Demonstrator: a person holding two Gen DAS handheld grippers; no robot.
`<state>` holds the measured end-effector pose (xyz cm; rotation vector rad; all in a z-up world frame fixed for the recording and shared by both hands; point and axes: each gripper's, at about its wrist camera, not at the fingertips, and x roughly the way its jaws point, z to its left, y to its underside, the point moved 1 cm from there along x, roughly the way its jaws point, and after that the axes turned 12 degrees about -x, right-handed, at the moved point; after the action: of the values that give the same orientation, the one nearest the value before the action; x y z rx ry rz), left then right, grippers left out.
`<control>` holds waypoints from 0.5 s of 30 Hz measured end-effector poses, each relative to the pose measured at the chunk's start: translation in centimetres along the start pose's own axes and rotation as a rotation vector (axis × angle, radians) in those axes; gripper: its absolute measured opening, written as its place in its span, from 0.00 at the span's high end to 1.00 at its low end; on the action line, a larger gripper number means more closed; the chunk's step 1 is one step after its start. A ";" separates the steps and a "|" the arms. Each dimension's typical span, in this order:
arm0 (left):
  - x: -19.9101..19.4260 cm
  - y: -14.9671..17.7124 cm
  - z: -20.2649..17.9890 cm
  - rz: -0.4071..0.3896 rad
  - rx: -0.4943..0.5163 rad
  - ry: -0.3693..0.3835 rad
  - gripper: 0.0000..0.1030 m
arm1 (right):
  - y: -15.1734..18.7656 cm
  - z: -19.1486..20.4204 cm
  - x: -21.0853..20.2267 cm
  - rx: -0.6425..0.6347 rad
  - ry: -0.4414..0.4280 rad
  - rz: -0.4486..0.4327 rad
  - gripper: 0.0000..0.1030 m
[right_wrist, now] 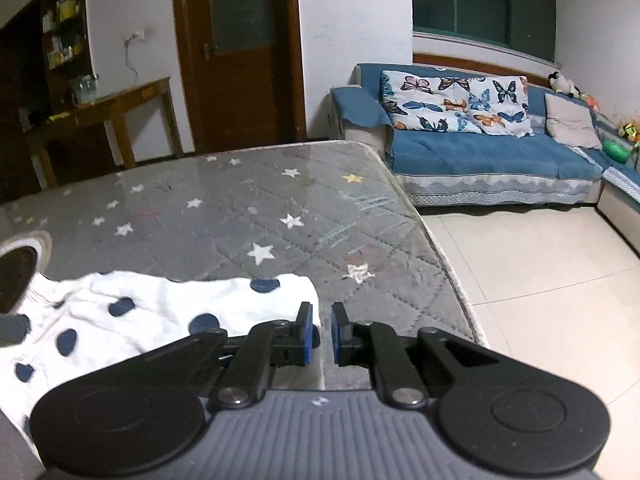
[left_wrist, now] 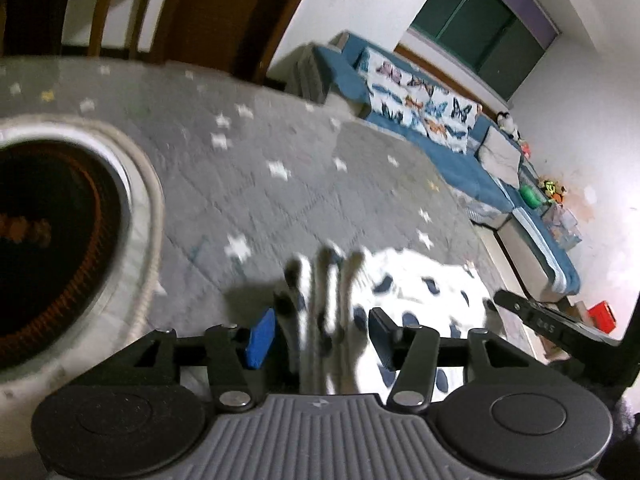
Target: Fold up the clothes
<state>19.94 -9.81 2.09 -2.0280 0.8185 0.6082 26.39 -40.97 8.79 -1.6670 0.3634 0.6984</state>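
Note:
A white garment with dark blue dots (right_wrist: 132,316) lies on the grey star-patterned table (right_wrist: 280,208). In the left wrist view a bunched, blurred fold of the garment (left_wrist: 328,304) stands up between the fingers of my left gripper (left_wrist: 322,332), whose jaws are wide apart. The rest of the cloth (left_wrist: 420,280) spreads to the right. My right gripper (right_wrist: 322,334) hovers at the garment's right corner, jaws nearly closed with a narrow gap, nothing between them. The right gripper's finger (left_wrist: 532,312) shows at the right edge of the left view.
A round hole with a dark heater inside (left_wrist: 52,240) sits in the table at left. The table's right edge (right_wrist: 440,248) drops to a tiled floor (right_wrist: 540,280). A blue sofa (right_wrist: 480,156) with a butterfly cushion stands beyond. A wooden door and side table are at the back.

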 end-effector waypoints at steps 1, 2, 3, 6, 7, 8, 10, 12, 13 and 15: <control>0.2 -0.1 -0.3 -0.004 0.018 -0.006 0.46 | 0.0 0.0 -0.1 0.004 -0.020 -0.003 0.91; 0.4 -0.1 -0.5 -0.009 0.035 -0.011 0.46 | -0.1 -0.1 0.0 0.009 -0.042 -0.002 0.91; 0.6 -0.2 -0.8 -0.013 0.053 -0.017 0.46 | -0.1 0.0 0.2 0.014 -0.062 0.001 0.91; 1.3 -0.4 -1.6 -0.026 0.107 -0.036 0.46 | -0.6 0.7 0.9 0.028 -0.115 0.008 0.91; 1.7 -0.5 -1.9 -0.033 0.127 -0.048 0.46 | -0.7 0.9 1.2 0.030 -0.124 0.009 0.90; 2.2 -0.6 -2.3 -0.044 0.149 -0.063 0.46 | -0.9 1.1 1.6 0.031 -0.131 0.011 0.90; 3.2 -1.1 -2.7 -0.058 0.170 -0.092 0.46 | -1.2 1.2 2.6 0.032 -0.130 0.026 0.90; 3.9 -1.3 -2.5 -0.052 0.153 -0.103 0.45 | -1.3 1.1 3.6 0.039 -0.136 0.050 0.90; 4.2 -1.5 -2.3 -0.048 0.143 -0.108 0.44 | -1.3 1.0 4.0 0.042 -0.132 0.055 0.90; 4.7 -1.7 -2.0 -0.041 0.122 -0.118 0.44 | -1.4 0.9 4.1 0.044 -0.131 0.051 0.90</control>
<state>24.59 -12.31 0.89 -1.8751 0.7253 0.6335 30.18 -39.24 7.28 -1.5666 0.3265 0.8273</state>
